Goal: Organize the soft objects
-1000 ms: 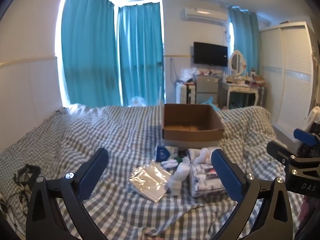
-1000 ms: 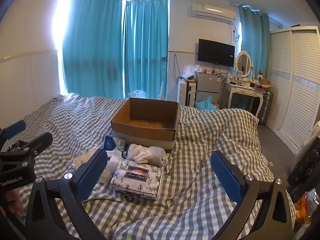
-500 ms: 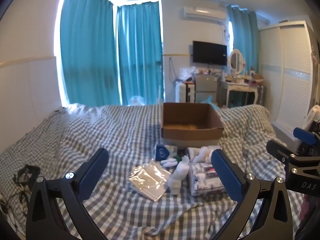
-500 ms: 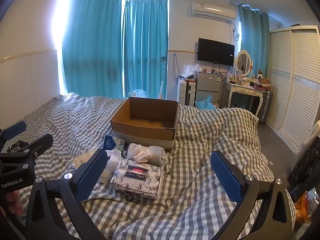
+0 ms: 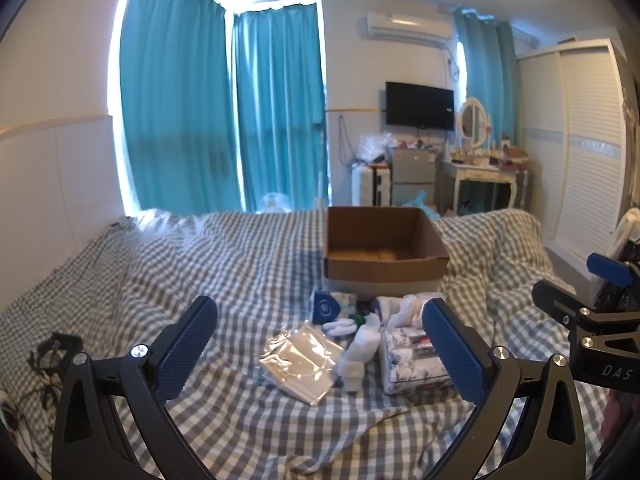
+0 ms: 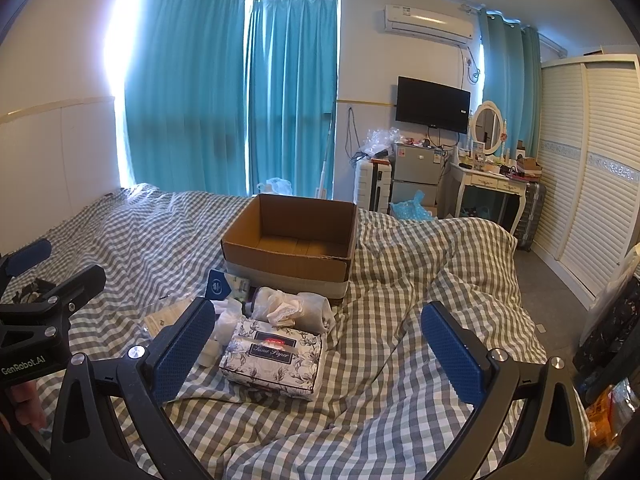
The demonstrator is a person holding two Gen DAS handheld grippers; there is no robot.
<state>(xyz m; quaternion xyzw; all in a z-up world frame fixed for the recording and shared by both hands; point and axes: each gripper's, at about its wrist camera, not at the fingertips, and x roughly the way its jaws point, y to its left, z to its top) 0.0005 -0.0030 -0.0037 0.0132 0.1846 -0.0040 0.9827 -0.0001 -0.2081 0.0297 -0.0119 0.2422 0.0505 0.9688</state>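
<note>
An open, empty cardboard box [image 5: 384,248] [image 6: 292,244] stands on the checked bed. In front of it lies a pile: a floral tissue pack [image 5: 412,356] [image 6: 276,356], a clear plastic bag [image 5: 300,356], white socks [image 5: 358,350], a blue packet [image 5: 326,306] [image 6: 218,286] and a cream cloth bundle [image 6: 292,306]. My left gripper [image 5: 320,352] is open and empty, held short of the pile. My right gripper [image 6: 316,356] is open and empty, to the right of the left one, facing the tissue pack.
The grey checked bedspread [image 6: 420,280] is rumpled with folds to the right. A black tangle of cables [image 5: 52,352] lies at the bed's left. A wardrobe [image 6: 592,184], a dressing table [image 6: 492,184] and a small fridge [image 6: 412,176] stand beyond the bed.
</note>
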